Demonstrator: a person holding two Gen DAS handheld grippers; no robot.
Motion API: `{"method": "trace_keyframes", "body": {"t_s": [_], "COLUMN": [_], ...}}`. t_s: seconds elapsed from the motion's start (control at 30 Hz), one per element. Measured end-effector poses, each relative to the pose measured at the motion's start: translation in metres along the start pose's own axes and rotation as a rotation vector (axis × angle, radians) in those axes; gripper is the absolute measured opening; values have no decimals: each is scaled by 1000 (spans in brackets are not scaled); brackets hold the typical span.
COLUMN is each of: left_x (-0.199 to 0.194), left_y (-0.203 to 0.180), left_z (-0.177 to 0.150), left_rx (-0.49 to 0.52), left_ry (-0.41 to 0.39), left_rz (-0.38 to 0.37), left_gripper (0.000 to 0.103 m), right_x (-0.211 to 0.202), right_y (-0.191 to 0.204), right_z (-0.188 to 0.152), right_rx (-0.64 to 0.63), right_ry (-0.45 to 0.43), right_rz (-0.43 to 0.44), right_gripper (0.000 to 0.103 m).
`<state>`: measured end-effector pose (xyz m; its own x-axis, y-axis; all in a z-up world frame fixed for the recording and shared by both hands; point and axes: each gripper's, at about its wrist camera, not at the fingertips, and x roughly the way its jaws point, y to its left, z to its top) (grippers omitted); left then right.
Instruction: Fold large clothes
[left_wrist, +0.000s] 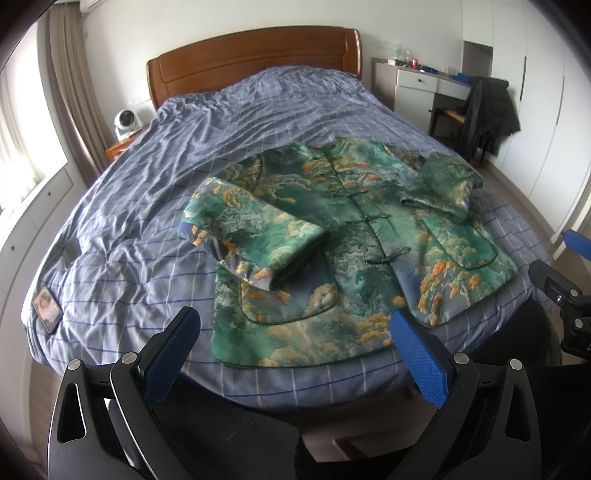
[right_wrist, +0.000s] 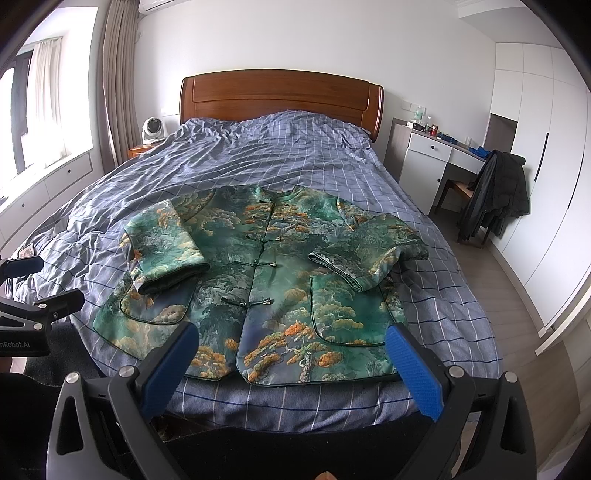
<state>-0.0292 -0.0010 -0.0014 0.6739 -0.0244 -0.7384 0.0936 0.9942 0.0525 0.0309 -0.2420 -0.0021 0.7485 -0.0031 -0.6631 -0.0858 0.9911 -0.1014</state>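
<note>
A green jacket with orange and cream tree print lies front up on the bed's near end, buttoned, both sleeves folded in over its front. It also shows in the right wrist view. My left gripper is open and empty, held above the jacket's hem at the foot of the bed. My right gripper is open and empty, also above the hem. Each gripper shows at the edge of the other's view: the right gripper on the right, the left gripper on the left.
The bed has a blue checked cover and a wooden headboard. A phone lies on the bed's left edge. A white fan stands on a nightstand. A desk and a chair with a dark coat stand right.
</note>
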Motion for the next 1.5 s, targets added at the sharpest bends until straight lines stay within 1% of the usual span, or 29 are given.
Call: {"method": "trace_keyframes", "body": {"t_s": [0.93, 1.07, 1.23, 1.33, 1.37, 1.4, 1.43, 1.47, 1.5], "left_x": [0, 0, 2, 0, -1, -1, -1, 0, 1], "left_y": [1, 3, 8, 14, 16, 17, 19, 21, 21], "left_z": [-3, -5, -4, 0, 0, 1, 0, 0, 0], "left_rx": [-1, -1, 3, -9, -15, -23, -32, -40, -44], "left_ry": [-1, 2, -13, -35, -40, -42, -40, -35, -28], "left_rz": [0, -13, -13, -2, 0, 2, -1, -6, -9], "left_gripper": [102, 102, 102, 103, 103, 103, 103, 103, 103], "right_x": [5, 7, 11, 15, 21, 35, 57, 77, 110], "right_y": [5, 7, -2, -22, -33, -43, -53, -60, -67], "right_z": [-2, -4, 0, 16, 22, 28, 32, 35, 37], "right_rx": [-3, -7, 7, -77, -128, -208, -293, -341, -399], "right_ry": [11, 11, -8, -80, -117, -136, -123, -83, -8], "right_rz": [6, 8, 15, 26, 11, 1, 27, 46, 42], "right_gripper": [103, 103, 103, 103, 103, 103, 103, 103, 103]}}
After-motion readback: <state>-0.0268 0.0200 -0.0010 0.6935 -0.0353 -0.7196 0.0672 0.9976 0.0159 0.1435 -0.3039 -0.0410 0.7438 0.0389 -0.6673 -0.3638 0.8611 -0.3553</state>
